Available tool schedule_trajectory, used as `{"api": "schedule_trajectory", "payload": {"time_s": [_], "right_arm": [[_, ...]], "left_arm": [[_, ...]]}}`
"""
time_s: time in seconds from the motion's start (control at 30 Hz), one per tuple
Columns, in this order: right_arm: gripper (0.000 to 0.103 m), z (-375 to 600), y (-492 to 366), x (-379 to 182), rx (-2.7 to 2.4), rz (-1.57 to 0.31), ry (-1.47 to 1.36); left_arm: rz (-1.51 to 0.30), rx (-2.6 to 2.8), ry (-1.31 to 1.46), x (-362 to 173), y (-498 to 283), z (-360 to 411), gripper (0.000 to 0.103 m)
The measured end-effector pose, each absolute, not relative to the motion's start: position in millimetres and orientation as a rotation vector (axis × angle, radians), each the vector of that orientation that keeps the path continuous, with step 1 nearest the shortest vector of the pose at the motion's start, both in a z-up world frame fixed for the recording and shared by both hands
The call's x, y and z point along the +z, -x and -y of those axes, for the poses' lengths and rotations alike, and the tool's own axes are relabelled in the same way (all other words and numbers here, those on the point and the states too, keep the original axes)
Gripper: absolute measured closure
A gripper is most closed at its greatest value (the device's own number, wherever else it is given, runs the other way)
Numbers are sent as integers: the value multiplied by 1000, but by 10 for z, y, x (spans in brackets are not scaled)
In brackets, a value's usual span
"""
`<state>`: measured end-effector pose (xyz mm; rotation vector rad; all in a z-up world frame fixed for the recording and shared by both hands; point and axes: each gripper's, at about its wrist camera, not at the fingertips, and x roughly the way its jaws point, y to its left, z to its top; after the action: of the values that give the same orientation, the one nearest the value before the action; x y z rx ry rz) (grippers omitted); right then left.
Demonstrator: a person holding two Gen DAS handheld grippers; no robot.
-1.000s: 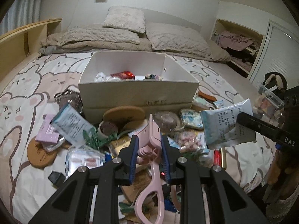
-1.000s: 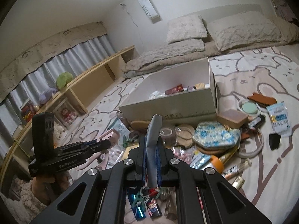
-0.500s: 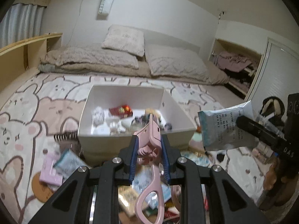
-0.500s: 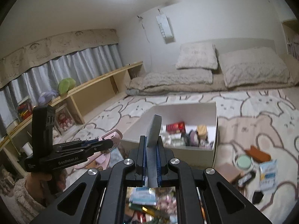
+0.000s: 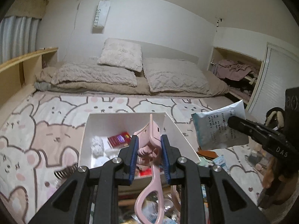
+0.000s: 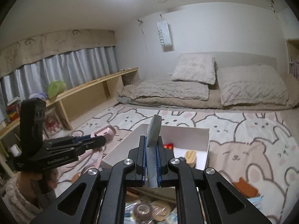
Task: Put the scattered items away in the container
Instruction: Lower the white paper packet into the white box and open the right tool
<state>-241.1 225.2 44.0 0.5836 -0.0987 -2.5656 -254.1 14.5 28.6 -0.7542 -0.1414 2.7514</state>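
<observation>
My left gripper (image 5: 149, 147) is shut on a pink eyelash curler (image 5: 152, 160) and holds it above the near side of the white box (image 5: 85, 136). My right gripper (image 6: 151, 149) is shut on a grey-white sachet (image 6: 153, 143), seen edge-on, above the box's near edge (image 6: 186, 130). In the left wrist view the sachet (image 5: 214, 127) hangs flat in the right gripper at the right of the box. In the right wrist view the left gripper (image 6: 99, 140) with the curler (image 6: 104, 130) is left of the box. The box holds a red packet (image 5: 119, 139) and several small items.
Scattered items lie below both grippers on the bear-print rug (image 5: 46, 130). A hairbrush (image 5: 65, 170) lies left of the box. Bedding and pillows (image 5: 121, 74) lie behind. A wooden shelf (image 6: 89, 89) runs along the left wall; a closet (image 5: 239, 74) is at the right.
Both grippers have risen and moved forward with their items, from above the pile of clutter to above the box. The box now looks nearer and lower in both views.
</observation>
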Motion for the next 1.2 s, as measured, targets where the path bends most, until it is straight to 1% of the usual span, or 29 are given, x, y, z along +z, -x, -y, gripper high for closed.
{"api": "schedule_trajectory", "payload": {"time_s": [0.17, 0.43, 0.57, 0.63, 0.8, 1.0, 1.2], "right_arm": [[93, -2185, 2607, 516, -2590, 18, -593], [93, -2095, 3069, 481, -2607, -43, -683], [93, -2010, 3382, 330, -2604, -77, -795], [93, -1955, 3588, 180, -2593, -92, -898], [93, -1821, 3861, -85, -2635, -274, -1015], [93, -1734, 4115, -276, -2652, -410, -1106], [93, -1752, 4428, -483, -2665, -426, -1214]], "left_arm": [[142, 2763, 748, 315, 2764, -132, 79], [93, 2814, 799, 252, 3139, -63, 79], [59, 2832, 824, 192, 3286, -48, 79], [41, 2834, 841, 138, 3356, -57, 79], [10, 2817, 877, 1, 3500, -117, 79], [-18, 2767, 924, -158, 3705, -178, 79], [-9, 2718, 968, -250, 3823, -229, 79]]}}
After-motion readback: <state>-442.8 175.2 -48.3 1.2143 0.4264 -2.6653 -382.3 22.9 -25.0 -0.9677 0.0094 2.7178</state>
